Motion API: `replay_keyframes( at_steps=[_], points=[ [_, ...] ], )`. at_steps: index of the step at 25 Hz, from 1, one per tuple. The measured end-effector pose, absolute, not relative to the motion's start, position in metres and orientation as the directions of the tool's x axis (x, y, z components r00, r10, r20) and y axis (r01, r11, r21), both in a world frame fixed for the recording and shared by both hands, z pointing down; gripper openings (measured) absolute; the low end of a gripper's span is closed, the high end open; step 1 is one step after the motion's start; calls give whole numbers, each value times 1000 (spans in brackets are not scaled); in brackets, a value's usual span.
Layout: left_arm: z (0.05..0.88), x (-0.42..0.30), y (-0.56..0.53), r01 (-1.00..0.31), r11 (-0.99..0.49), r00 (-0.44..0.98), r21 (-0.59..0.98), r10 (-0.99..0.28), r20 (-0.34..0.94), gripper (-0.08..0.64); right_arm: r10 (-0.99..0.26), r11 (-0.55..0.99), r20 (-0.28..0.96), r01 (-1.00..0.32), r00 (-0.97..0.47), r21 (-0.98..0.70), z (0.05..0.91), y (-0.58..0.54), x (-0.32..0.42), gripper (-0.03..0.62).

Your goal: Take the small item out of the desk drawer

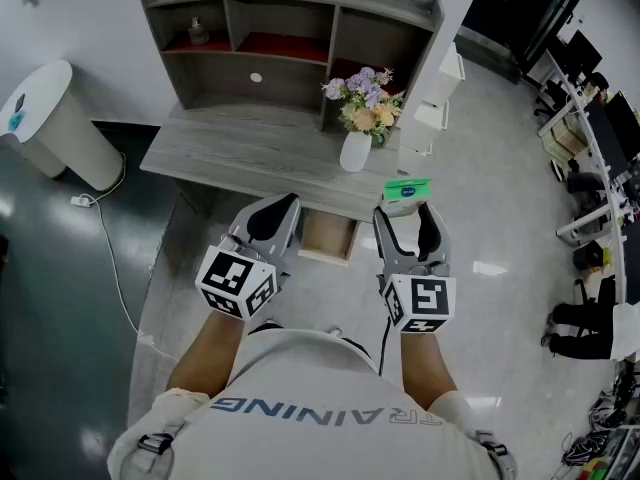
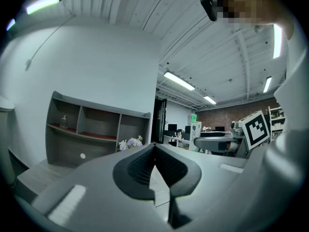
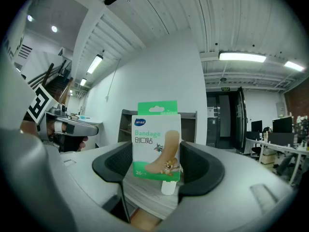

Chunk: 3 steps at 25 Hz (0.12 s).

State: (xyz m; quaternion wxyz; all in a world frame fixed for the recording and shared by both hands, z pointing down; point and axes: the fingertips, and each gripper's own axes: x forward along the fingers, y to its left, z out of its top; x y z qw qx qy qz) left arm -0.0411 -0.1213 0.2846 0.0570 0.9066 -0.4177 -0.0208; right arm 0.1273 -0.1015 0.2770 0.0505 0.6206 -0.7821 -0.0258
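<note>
A green and white bandage box [image 1: 407, 190] stands upright between the jaws of my right gripper [image 1: 405, 208], which is shut on it above the desk's front edge. In the right gripper view the box [image 3: 157, 139] fills the gap between both pads of the right gripper [image 3: 158, 162]. Just left of it and lower, the desk drawer [image 1: 328, 236] is pulled open and shows a pale wood inside. My left gripper [image 1: 280, 208] hovers by the drawer's left side. In its own view the left gripper [image 2: 154, 150] is shut with nothing in it.
The grey desk [image 1: 240, 153] carries a shelf hutch [image 1: 280, 38] and a white vase of flowers [image 1: 357, 148]. A small bottle [image 1: 197, 33] sits on the hutch shelf. A white bin [image 1: 55, 123] and a floor cable [image 1: 110, 258] lie left; a white shelf unit [image 1: 435, 103] stands right.
</note>
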Motion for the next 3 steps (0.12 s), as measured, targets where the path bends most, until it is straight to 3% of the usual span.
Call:
replay_keyframes(
  at_steps=[3],
  points=[
    [285,-46,-122,-757,-642,648,122,-761,11,-2,-971,236,52,-966,-232,104,278,-104,122,321]
  ],
)
